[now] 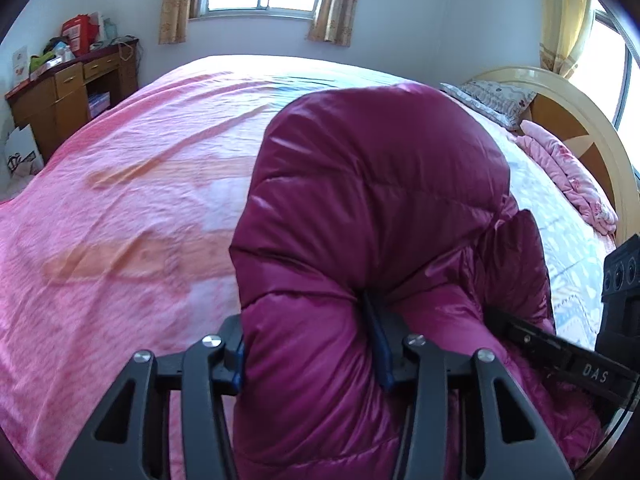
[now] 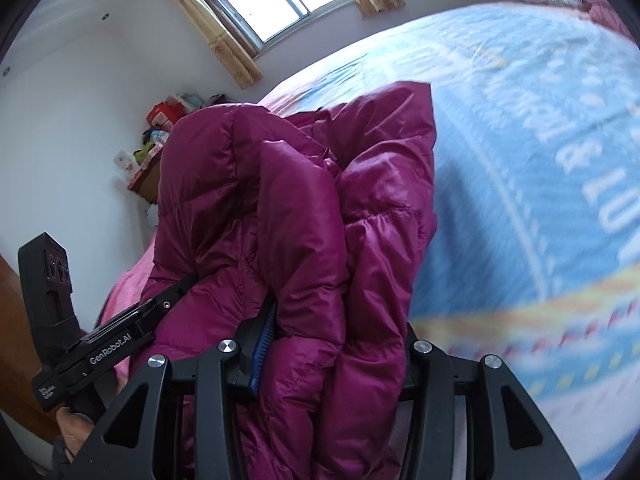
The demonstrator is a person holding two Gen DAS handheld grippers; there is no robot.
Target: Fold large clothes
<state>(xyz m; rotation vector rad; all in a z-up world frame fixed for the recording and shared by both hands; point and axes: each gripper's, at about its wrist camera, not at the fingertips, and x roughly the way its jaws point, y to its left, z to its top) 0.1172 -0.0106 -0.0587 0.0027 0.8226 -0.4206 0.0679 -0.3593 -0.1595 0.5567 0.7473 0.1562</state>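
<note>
left gripper (image 1: 312,344): tilted downward, jaws part-way apart, both blue pads pressed against a thick fold of padded jacket (image 1: 372,208). right gripper (image 2: 332,344): tilted downward, jaws part-way apart, clamped on the same jacket. grippers are side by side. a hand (image 2: 74,436) grips the left gripper's handle.

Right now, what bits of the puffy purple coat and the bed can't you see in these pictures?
- Left wrist view: the jacket bulges over the left gripper, hiding its fingertips and the bedspread behind.
- Right wrist view: the right gripper has its fingertips buried in jacket folds; the bedspread's printed letters are blurred.
- Both views: the jacket's lower part is cut off by the bottom edge.
</note>
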